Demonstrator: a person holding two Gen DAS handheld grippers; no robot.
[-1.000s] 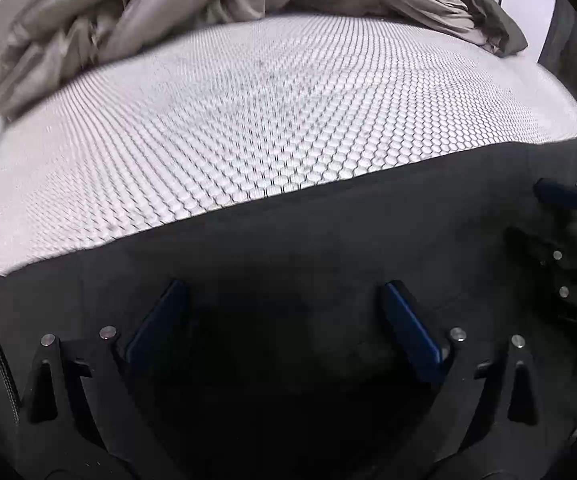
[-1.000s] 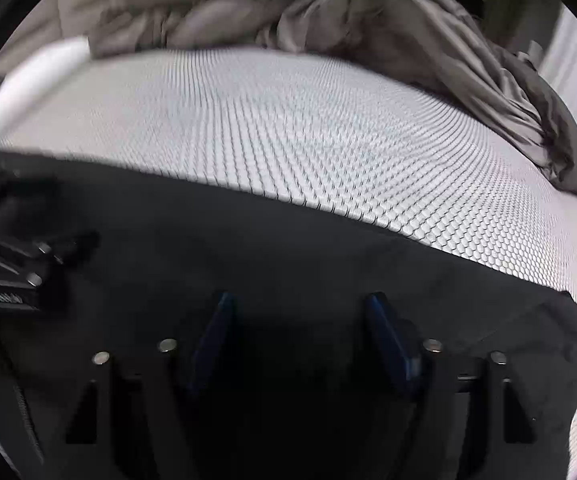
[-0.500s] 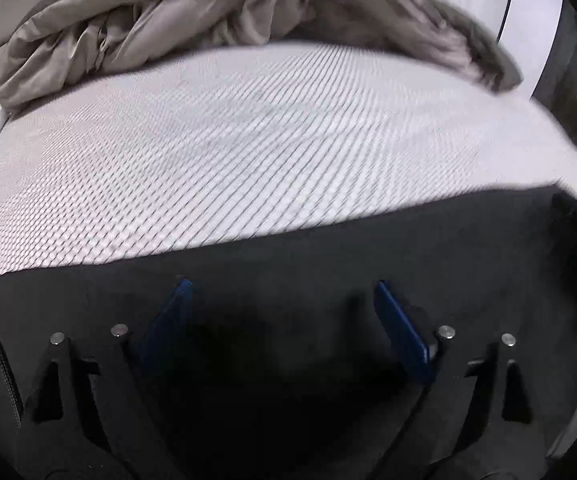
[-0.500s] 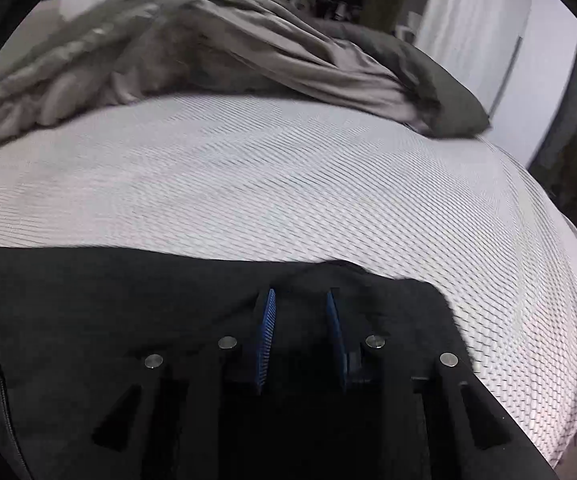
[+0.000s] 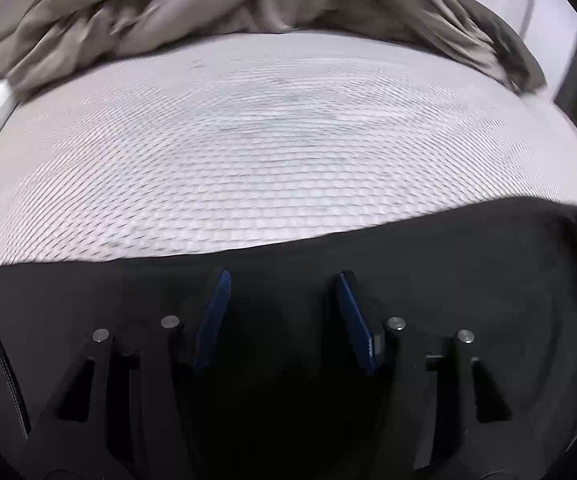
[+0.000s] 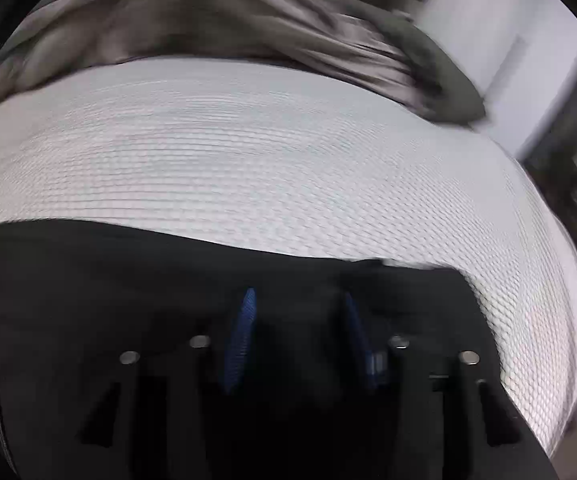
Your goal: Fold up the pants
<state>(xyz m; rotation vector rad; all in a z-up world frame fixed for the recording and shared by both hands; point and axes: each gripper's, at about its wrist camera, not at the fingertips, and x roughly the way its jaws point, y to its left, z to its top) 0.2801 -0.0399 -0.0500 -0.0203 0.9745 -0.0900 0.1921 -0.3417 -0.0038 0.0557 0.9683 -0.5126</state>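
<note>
Pants (image 5: 448, 264) flat on honeycomb-textured mattress (image 5: 272, 152), rumpled duvet (image 5: 208, 4) behind.

Both views are smeared by motion, the right wrist view worst, so the weave of the white mattress cover (image 6: 288, 152) runs into streaks and the crumpled grey bedding (image 6: 216, 20) behind it loses its folds. The black pants (image 5: 448, 264) run off the lower and side edges of each view, and their dark cloth shows no seam or crease. Whether the blue pads (image 5: 212, 316) of either gripper touch the cloth cannot be told.
</note>
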